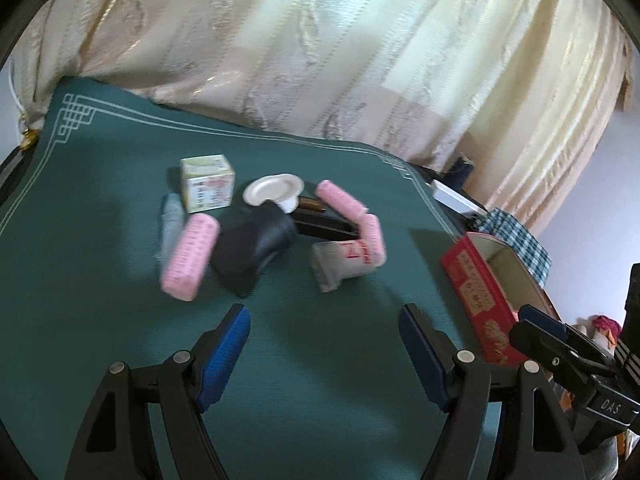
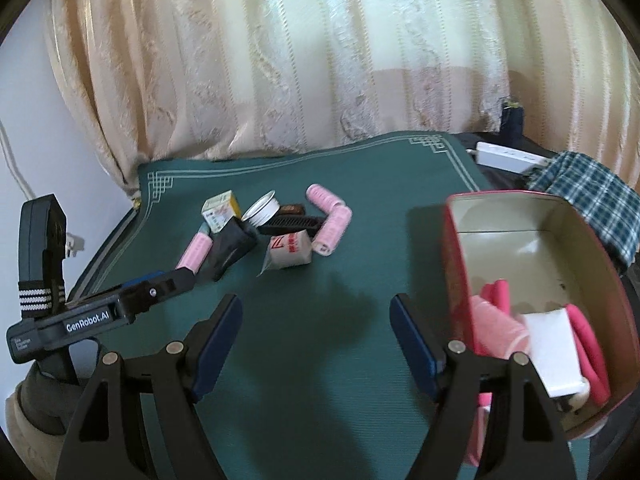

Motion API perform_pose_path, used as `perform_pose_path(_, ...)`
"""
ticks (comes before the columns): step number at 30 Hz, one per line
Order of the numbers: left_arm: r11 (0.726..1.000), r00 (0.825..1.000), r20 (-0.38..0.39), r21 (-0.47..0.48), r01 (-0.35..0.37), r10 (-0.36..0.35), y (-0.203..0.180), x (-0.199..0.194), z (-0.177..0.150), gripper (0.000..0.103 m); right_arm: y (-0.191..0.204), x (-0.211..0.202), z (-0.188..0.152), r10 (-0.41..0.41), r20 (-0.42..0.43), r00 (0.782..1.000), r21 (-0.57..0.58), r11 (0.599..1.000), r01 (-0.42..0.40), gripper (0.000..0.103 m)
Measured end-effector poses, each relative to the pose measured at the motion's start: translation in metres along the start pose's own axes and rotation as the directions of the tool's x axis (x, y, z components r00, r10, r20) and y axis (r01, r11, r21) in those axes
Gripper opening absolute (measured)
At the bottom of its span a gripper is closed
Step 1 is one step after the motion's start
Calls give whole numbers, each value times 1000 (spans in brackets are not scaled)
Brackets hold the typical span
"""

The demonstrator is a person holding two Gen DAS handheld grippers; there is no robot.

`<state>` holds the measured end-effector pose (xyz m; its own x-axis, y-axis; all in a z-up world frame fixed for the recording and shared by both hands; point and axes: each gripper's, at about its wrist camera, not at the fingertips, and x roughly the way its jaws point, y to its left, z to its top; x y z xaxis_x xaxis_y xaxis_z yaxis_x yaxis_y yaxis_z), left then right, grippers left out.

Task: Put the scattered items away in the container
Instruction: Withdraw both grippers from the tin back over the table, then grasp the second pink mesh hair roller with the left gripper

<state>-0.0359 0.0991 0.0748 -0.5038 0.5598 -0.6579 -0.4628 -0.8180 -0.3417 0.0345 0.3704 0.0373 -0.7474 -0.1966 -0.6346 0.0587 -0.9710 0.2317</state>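
Note:
Scattered items lie mid-mat: pink rollers, a small cream box, a white lid, a black pouch, a black comb and a white packet. The red tin container stands at the right and holds pink and white things. My left gripper is open and empty, short of the pile. My right gripper is open and empty beside the tin.
A green mat covers the table. A cream curtain hangs behind. A checked cloth and a white power strip lie past the tin. The left gripper shows in the right wrist view.

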Motion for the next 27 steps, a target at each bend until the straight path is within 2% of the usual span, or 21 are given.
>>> perform_pose_path(16,993,993,-13,1,-121,121,47,22,20,78,9,34,-4,15,-72,997,-6,1000,-15,80)
perform_pose_path(27,986,985,-40,14,-166,166,64,49,37,78,5,50,-5,18,-100,995,7,1000,-17,80)
